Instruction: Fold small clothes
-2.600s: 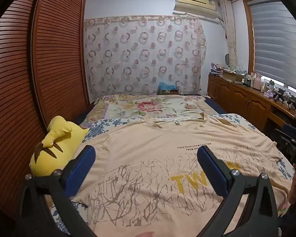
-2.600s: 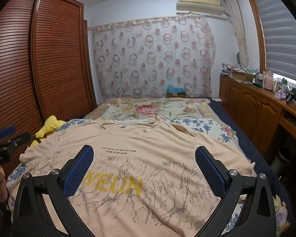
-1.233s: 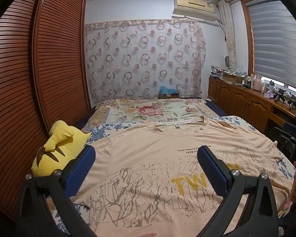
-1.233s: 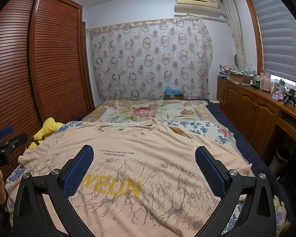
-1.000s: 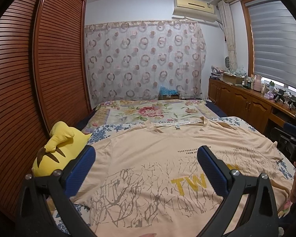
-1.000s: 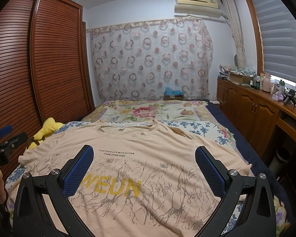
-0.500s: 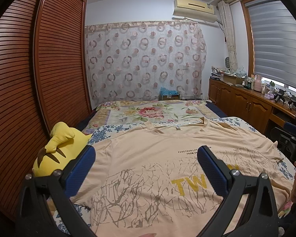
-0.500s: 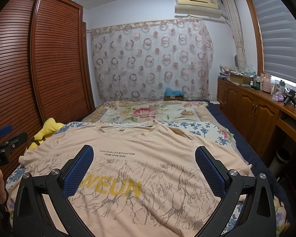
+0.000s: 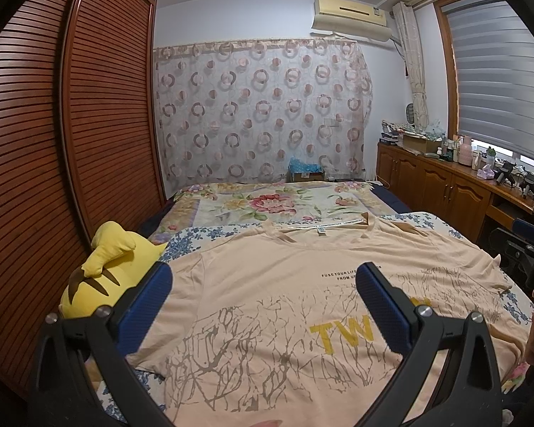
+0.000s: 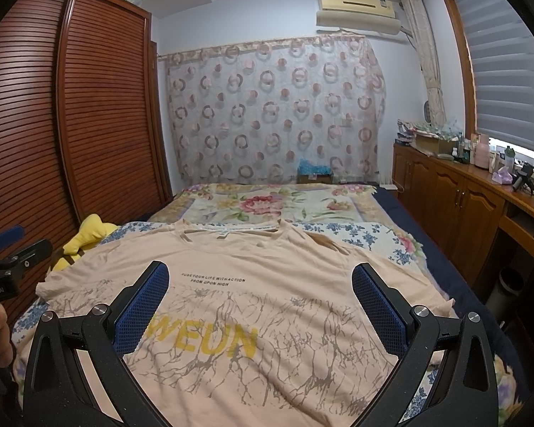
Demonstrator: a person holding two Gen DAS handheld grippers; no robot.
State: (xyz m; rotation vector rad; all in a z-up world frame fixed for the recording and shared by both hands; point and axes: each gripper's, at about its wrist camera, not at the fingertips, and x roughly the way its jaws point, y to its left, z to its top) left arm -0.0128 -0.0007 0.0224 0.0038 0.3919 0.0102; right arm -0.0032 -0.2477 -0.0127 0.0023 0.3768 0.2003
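The left claw [image 9: 263, 281] is hanging above the near part of the shirt [image 9: 284, 284] with its blue pads spread wide and nothing between them, and the right claw [image 10: 260, 281] is doing the same: wide apart, gripping nothing, hovering over the printed chest. Neither one is touching cloth as far as the views are showing.

The shirt is lying front-up and spread flat across the bed [image 9: 277, 203], collar toward the far end, left sleeve [image 10: 53, 284] reaching out beside the yellow plush toy [image 9: 103, 267] and right sleeve [image 10: 423, 284] lying toward the bed's right edge. No fold is showing anywhere in it, so by my reading the folding is only about to start (the laying-out is done, every crease is left to make).

The near hem is being cut off by the bottom of both views and partly covered by the claw frames, so its lie is impossible to judge. The yellow lettering is being split by the pads in each view. A small dark patch near the right shoulder is too unclear to name, and the items on the bench [image 10: 480, 178] along the right wall are too small to sort out.
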